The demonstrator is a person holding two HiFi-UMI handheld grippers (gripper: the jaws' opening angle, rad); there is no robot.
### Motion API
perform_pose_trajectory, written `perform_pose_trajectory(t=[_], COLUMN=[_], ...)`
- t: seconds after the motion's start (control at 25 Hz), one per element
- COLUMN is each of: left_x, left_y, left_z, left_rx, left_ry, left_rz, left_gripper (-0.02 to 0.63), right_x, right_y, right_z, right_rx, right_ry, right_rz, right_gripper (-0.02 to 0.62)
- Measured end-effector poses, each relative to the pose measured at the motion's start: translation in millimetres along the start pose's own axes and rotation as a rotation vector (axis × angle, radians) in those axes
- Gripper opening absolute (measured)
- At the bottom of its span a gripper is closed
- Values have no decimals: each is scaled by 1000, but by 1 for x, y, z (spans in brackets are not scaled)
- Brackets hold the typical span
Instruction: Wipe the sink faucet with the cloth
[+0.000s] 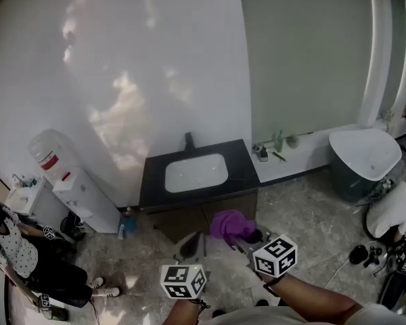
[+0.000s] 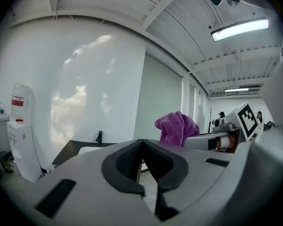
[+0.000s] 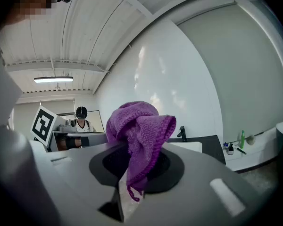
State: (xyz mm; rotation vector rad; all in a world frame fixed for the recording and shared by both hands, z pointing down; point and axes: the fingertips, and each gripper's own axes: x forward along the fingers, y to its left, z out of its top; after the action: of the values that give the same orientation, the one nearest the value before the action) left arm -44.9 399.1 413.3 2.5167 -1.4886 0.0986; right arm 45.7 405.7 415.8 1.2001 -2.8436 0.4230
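Note:
A black faucet [image 1: 188, 141] stands behind a white sink [image 1: 195, 172] set in a black counter against the white wall. In front of it, low in the head view, my right gripper [image 1: 240, 239] is shut on a crumpled purple cloth [image 1: 229, 225]. In the right gripper view the cloth [image 3: 139, 131] bulges up from between the jaws, and the faucet [image 3: 182, 133] shows small beyond it. My left gripper [image 1: 191, 244] hangs beside it to the left, jaws together with nothing in them. The left gripper view shows the cloth [image 2: 177, 126] to its right and the faucet [image 2: 99, 137] far ahead.
A white water dispenser [image 1: 68, 181] stands left of the counter. Right of it a white ledge carries small bottles [image 1: 277, 144], then a white bin [image 1: 365, 156]. A person [image 1: 13, 249] stands at far left. Gear lies on the floor at far right [image 1: 386, 249].

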Motion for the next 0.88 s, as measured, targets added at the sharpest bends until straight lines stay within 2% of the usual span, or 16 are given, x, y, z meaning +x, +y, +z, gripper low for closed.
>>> perform_pose_trajectory(t=[0.48,0.72,0.88], left_x=[10,27,42], left_y=[-5,-18,-26], left_z=[-1,-5,-5], left_rx=[0,-6,-8], left_ry=[6,19,13], left_rz=[-3,15,37], left_gripper=[7,6,6], right_x=[-1,-10,-17], right_y=[-5,-28,-40], right_z=[4,4,4], right_rx=[-53,-13,-27], right_ry=[-4,-10,-2], right_rz=[0,11,49], right_gripper=[64,64,66])
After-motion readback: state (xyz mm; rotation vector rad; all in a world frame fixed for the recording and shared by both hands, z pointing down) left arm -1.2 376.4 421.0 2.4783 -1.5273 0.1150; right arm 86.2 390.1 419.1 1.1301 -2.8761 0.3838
